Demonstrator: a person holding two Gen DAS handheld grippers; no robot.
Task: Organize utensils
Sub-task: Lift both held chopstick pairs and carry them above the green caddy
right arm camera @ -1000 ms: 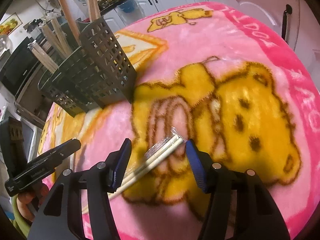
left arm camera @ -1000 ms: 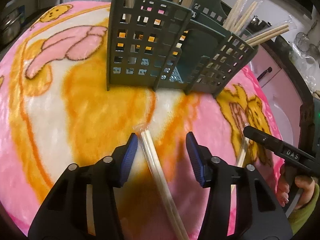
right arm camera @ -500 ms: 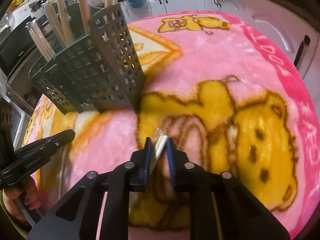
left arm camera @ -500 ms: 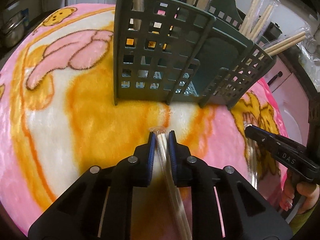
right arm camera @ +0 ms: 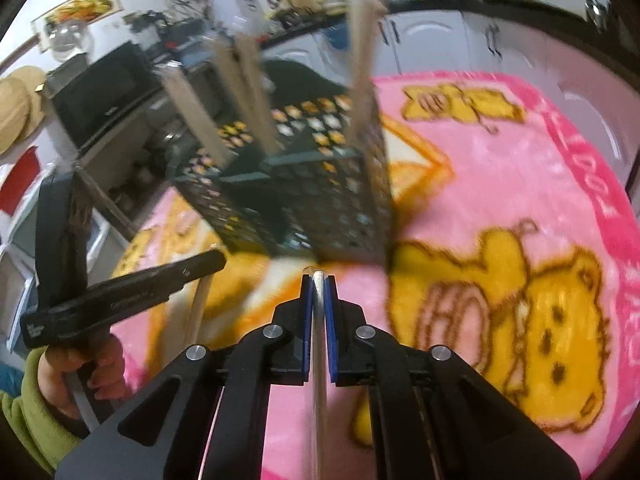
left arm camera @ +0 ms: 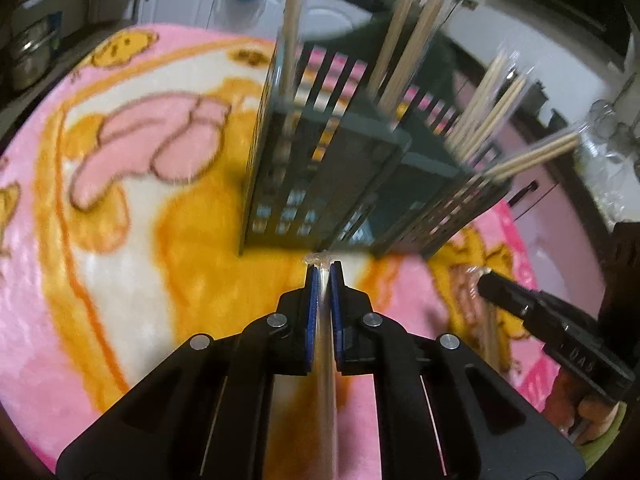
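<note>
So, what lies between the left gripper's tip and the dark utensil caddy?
In the left wrist view, only a short strip of blanket. The left gripper holds wrapped chopsticks, whose crinkled wrapper end nearly reaches the caddy.

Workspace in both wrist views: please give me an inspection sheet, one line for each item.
Surface: pink cartoon blanket covering the table.
Job's things: dark slotted utensil holder standing upright, with wrapped chopsticks upright or leaning in its compartments.
Clutter: nothing seen.
Grippers: left tongs shut on a wrapped chopstick pair; right tongs shut on another wrapped pair.
Cables: nothing seen.
Surroundings: white cabinets, a dark appliance; motion blur.
</note>
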